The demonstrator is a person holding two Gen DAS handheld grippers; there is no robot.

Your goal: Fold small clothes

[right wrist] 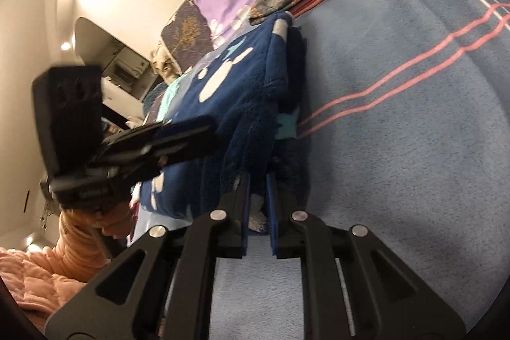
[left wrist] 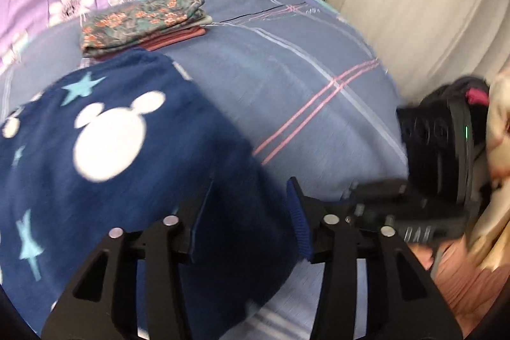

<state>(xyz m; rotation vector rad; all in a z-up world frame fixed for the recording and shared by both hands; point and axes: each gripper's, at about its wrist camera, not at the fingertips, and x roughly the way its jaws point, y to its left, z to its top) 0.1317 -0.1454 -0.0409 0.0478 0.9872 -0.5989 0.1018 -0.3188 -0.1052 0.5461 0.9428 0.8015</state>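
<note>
The right tool (right wrist: 258, 180) is pinching the navy fleece garment's (right wrist: 248, 85) near edge; the left tool (left wrist: 248, 206) is hovering half open and empty. Tugging one-handed risks dragging the fold crooked across the bed (right wrist: 398, 117).

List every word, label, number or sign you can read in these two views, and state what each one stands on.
None can be read.
White lettering on the left tongs' body: too blurred to read.
White marks on the right tongs' body: too blurred to read.
The navy fleece garment bears only stars and mouse-head shapes, no words.
</note>
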